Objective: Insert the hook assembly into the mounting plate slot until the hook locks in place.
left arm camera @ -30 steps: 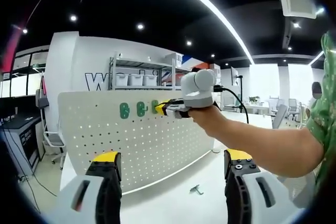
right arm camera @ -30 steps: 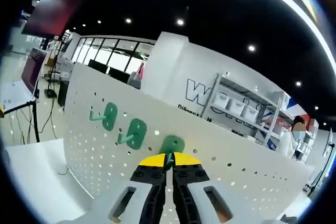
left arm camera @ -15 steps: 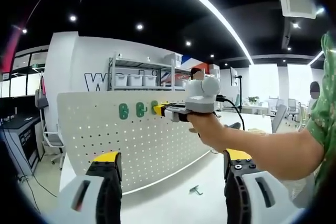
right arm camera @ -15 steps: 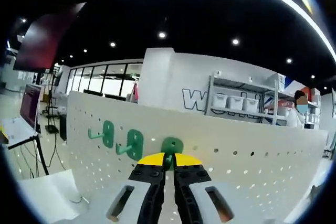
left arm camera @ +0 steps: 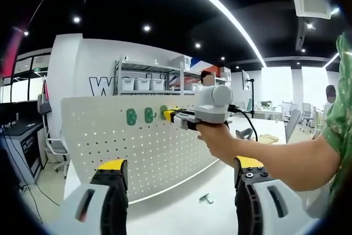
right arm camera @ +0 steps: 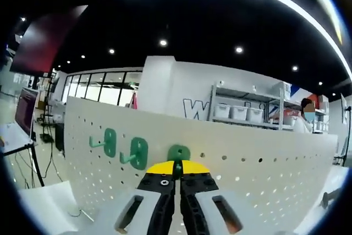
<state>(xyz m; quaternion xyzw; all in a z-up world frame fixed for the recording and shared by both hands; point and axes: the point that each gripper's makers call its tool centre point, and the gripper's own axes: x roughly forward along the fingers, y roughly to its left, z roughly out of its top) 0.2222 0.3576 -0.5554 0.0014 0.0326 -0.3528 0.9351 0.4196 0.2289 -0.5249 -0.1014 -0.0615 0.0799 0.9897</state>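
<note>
Pegboard: a white perforated mounting plate [right arm camera: 264, 163] stood upright on a white table [left arm camera: 181, 216], straight ahead of both grippers.
Right gripper: the right gripper [right arm camera: 177, 170] had its yellow-tipped jaws pinched nearly together on the stem of a green hook [right arm camera: 179, 153], whose rounded backplate lay against the plate just past the jaw tips.
Same gripper, left gripper view: it reached in from the right, gripped by a person's hand [left arm camera: 217, 136], its yellow tips at the board's upper edge beside the green pieces.
Fitted hooks: two more green hooks [right arm camera: 135, 153] sat on the plate to the left of the held one, prongs pointing out from the board.
Left gripper: the left gripper [left arm camera: 179, 177] was held back from the board with its jaws spread wide and nothing between them.
Loose part: a small grey metal piece [left arm camera: 205, 198] lay on the table between the open jaws, near the foot of the plate.
Background: white shelving with storage bins [left arm camera: 142, 84] stood behind the plate.
</note>
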